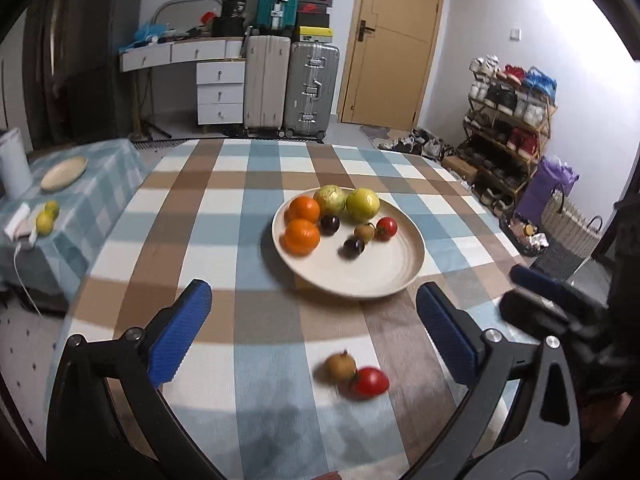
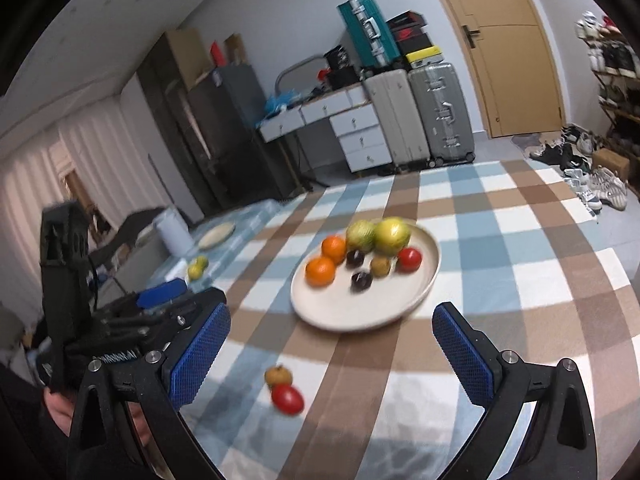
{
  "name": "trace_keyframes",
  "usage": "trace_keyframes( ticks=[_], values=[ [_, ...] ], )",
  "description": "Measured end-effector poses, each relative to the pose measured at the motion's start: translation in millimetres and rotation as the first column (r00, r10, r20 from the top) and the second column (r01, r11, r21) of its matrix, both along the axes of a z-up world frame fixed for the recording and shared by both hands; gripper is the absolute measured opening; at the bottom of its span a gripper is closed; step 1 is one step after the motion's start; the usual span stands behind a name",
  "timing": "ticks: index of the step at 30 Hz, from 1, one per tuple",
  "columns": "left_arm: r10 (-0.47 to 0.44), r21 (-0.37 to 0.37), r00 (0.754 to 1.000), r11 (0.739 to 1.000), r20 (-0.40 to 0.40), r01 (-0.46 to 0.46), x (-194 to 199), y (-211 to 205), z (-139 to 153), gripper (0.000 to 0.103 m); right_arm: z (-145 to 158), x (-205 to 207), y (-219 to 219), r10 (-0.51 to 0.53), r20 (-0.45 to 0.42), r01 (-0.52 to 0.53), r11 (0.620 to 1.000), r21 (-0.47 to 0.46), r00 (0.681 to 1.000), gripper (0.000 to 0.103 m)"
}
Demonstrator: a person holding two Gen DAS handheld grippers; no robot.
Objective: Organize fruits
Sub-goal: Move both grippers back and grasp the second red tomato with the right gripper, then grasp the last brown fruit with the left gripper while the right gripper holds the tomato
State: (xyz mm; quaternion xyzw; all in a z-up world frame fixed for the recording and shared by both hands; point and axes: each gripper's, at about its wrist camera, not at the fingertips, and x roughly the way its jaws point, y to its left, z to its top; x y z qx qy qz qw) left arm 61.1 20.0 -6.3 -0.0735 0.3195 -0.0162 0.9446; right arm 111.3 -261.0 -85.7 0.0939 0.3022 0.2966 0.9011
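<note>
A cream plate point(image 1: 408, 276) sits mid-table on the checked cloth. It holds two oranges point(image 1: 302, 236), two yellow-green fruits point(image 1: 362, 204), two dark plums point(image 1: 353, 247), a brown fruit point(image 1: 365, 232) and a red tomato point(image 1: 386, 228). Nearer to me, a loose brown fruit point(image 1: 340, 366) and a loose red tomato point(image 1: 370, 382) lie side by side on the cloth. My left gripper point(image 1: 314, 296) is open and empty, and the loose pair lies below its fingers. My right gripper point(image 2: 330, 316) is also open and empty, short of the plate point(image 2: 430, 280). The loose tomato point(image 2: 287, 399) lies low between its fingers.
A lower side table point(image 1: 100, 184) at the left carries an empty plate point(image 1: 64, 173), two small yellow-green fruits point(image 1: 47, 218) and a white container point(image 1: 14, 164). Suitcases, drawers and a door stand behind the table. A shoe rack point(image 1: 508, 136) and baskets are at the right.
</note>
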Motion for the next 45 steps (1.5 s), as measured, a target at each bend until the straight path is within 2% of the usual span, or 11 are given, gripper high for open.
trace_keyframes(
  ticks=[3,8,16,24,30,32,34,36,38,39,45],
  values=[
    [0.019,-0.018,1.0,1.0,-0.003,-0.019,-13,6,-10,0.102,-11,-9,11,0.007,-0.015,-0.008,0.998,-0.055,1.0,0.103],
    [0.041,-0.034,0.999,0.999,-0.028,-0.042,-26,19,-32,0.102,-27,-15,21,0.035,-0.067,-0.038,0.998,-0.052,0.997,0.103],
    [0.058,-0.06,0.997,0.996,-0.053,-0.061,-41,36,-59,0.102,-49,-21,47,0.102,-0.131,-0.118,0.986,-0.121,0.986,0.103],
    [0.054,-0.081,0.997,0.995,-0.057,-0.058,-40,42,-69,0.102,-68,-21,82,0.162,-0.17,-0.203,0.943,-0.265,0.972,0.101],
    [0.056,-0.094,0.997,0.994,-0.058,-0.061,-37,49,-72,0.102,-78,-15,98,0.185,-0.199,-0.24,0.922,-0.305,0.962,0.082],
    [0.064,-0.1,0.996,0.992,-0.065,-0.07,-37,54,-74,0.102,-81,-13,101,0.188,-0.215,-0.249,0.92,-0.304,0.958,0.069],
    [0.074,-0.111,0.994,0.99,-0.075,-0.082,-36,60,-77,0.102,-82,-11,104,0.184,-0.218,-0.247,0.917,-0.314,0.958,0.064],
    [0.079,-0.117,0.993,0.989,-0.086,-0.089,-35,64,-81,0.102,-82,-11,107,0.186,-0.217,-0.251,0.912,-0.324,0.958,0.055],
    [0.085,-0.122,0.992,0.988,-0.093,-0.096,-34,67,-83,0.102,-84,-9,107,0.171,-0.222,-0.241,0.907,-0.344,0.96,0.037],
    [0.087,-0.124,0.992,0.987,-0.093,-0.099,-34,68,-83,0.102,-85,-8,107,0.164,-0.225,-0.236,0.907,-0.349,0.961,0.032],
    [0.08,-0.103,0.993,0.991,-0.087,-0.089,-30,66,-80,0.102,-86,-3,93,0.127,-0.246,-0.2,0.932,-0.303,0.961,0.031]
  ],
)
